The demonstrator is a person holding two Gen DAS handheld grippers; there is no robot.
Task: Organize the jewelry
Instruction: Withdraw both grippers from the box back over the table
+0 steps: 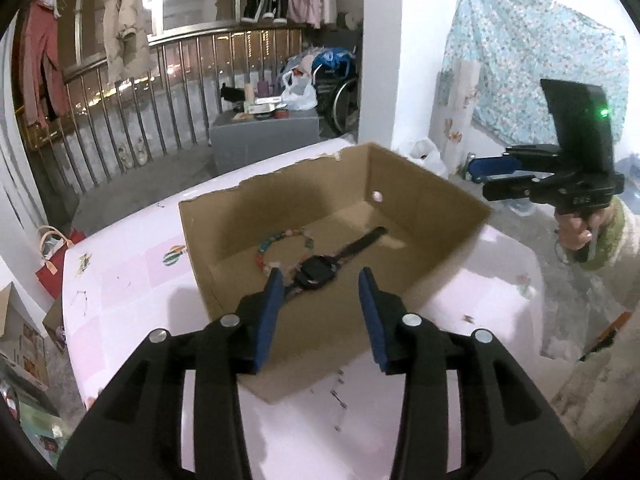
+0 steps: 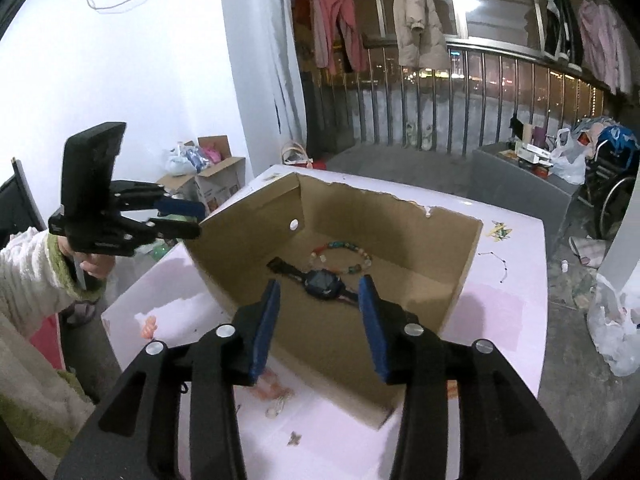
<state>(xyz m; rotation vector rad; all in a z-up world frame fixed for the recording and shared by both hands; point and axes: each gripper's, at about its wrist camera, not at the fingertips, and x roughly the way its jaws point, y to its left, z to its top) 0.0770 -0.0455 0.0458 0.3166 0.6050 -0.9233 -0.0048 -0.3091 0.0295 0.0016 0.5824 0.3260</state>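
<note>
Resting on the floor of an open cardboard box (image 1: 420, 216) are the two items of jewelry: a black wristwatch (image 1: 320, 272) and a bracelet of multicoloured beads (image 1: 280, 248). The box stands on a white table with a pale pink patterned top (image 1: 132, 280); its far rim is torn and one side wall carries a small round hole. The watch lies with its strap stretched diagonally across the box floor, its dark face turned upward. The beaded bracelet lies in a loop touching the watch, on the side nearer the torn rim.

The left gripper (image 1: 320, 284) hangs above the near edge of the box with its blue-padded jaws parted and nothing between the pads; the watch face shows through the gap, below the fingertips. The right gripper (image 2: 319, 290) is likewise parted and empty, framing the watch from the opposite side of the box. In the left wrist view the right gripper (image 1: 486, 168) appears off the box's right corner, held by a hand (image 1: 576, 232) in a cream sleeve with a green cuff. In the right wrist view the left gripper (image 2: 188, 218) appears just beside the box's left corner, clear of the cardboard.

Behind the table run a metal railing (image 2: 460, 92) and hanging clothes (image 2: 416, 16).
</note>
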